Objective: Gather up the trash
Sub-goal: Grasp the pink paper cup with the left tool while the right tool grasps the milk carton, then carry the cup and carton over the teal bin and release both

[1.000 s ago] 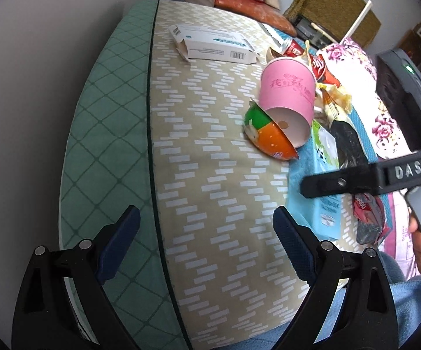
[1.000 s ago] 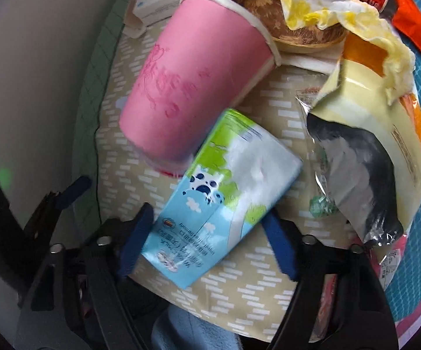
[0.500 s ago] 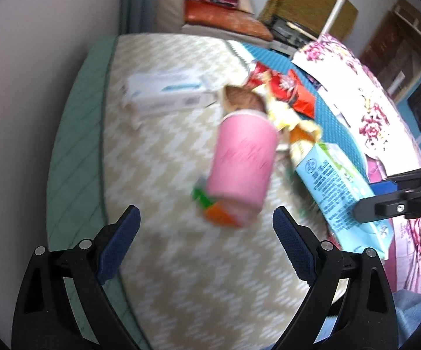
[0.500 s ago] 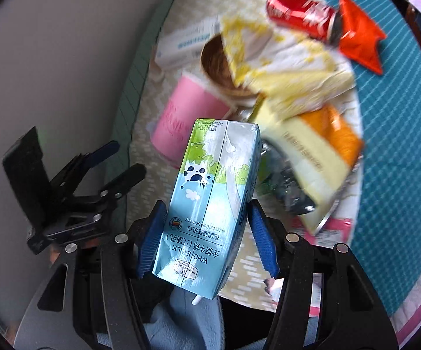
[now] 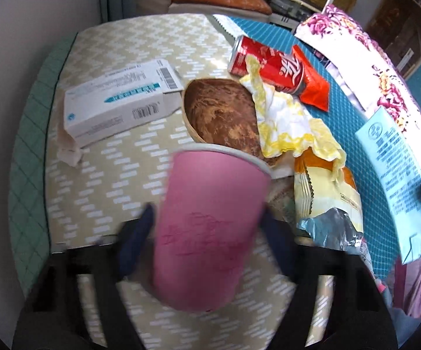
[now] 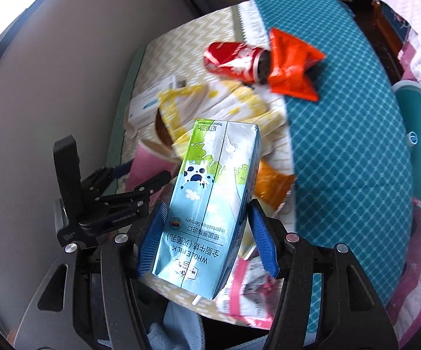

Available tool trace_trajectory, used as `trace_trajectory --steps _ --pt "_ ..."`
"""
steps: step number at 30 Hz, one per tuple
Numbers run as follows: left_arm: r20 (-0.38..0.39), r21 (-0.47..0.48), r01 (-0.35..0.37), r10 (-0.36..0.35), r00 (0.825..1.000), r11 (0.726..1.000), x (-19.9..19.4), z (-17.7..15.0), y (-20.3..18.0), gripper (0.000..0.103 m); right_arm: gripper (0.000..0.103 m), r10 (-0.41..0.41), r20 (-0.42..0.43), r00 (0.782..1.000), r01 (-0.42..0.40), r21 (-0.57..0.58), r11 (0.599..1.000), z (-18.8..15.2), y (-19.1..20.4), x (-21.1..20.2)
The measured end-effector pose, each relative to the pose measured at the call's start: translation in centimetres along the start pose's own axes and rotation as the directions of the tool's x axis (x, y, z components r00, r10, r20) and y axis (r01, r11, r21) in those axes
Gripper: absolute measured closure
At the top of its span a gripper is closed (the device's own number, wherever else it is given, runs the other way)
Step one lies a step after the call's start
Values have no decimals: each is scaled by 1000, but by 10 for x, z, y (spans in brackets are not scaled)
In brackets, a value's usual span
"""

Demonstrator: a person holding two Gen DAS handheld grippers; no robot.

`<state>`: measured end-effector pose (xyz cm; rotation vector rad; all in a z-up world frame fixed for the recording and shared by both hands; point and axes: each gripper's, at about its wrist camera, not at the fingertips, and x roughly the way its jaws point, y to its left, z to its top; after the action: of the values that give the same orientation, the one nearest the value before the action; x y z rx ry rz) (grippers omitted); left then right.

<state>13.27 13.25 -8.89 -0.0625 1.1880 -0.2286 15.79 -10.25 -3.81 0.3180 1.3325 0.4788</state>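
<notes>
Between the left tongs (image 5: 207, 233), blurred by motion, a pink paper cup (image 5: 207, 221) fills the gap; the jaws are closing on it, and the blur hides whether the dark-blue pads (image 5: 136, 245) already press its sides. Its base and whatever lies beneath it are hidden by its own body. The right tongs (image 6: 207, 236) are clenched on a pale-blue whole-milk carton (image 6: 210, 201), held upside down and clear of the clutter; a white straw tip pokes out below it, and the carton blocks most of the heap behind it.

Beyond the cup, the bed's zigzag-patterned cover (image 5: 117, 180) carries a white cardboard box (image 5: 117, 105), a brown bowl (image 5: 222, 113) partly under a crumpled yellow-and-white wrapper (image 5: 286, 122), a red drink can (image 5: 265, 64) touching an orange-red wrapper (image 5: 312, 84), and a yellow snack bag (image 5: 324, 201) with a torn foil mouth. Open cover lies left of the cup, up to the green quilted edge (image 5: 26, 180) by the grey wall. On the right, a teal diamond-print cloth (image 6: 350, 134) runs toward a teal round lid (image 6: 414, 143), cut off at the frame edge.
</notes>
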Motion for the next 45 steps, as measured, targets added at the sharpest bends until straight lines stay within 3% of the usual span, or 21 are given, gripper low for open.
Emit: trace_trajectory --steps 11,21,27,35,45 --pt "100 -9 -30 31 995 999 -52 -1 -28 40 47 41 49 998 -42 27 999 -5 -35 -35" --pt "173 5 13 -14 985 1000 -93 12 -69 40 48 80 141 987 -93 91 991 -11 -82 -77" --pt "155 72 59 -70 985 996 -74 38 -124 40 48 44 209 977 -80 168 983 -13 -128 -101" --pt "55 216 128 -143 988 968 -23 77 -226 40 48 -42 294 955 -55 315 948 -22 -217 -137" --pt "-75 359 143 -124 989 922 59 102 -336 40 47 -135 292 947 -3 426 905 -26 -306 -141"
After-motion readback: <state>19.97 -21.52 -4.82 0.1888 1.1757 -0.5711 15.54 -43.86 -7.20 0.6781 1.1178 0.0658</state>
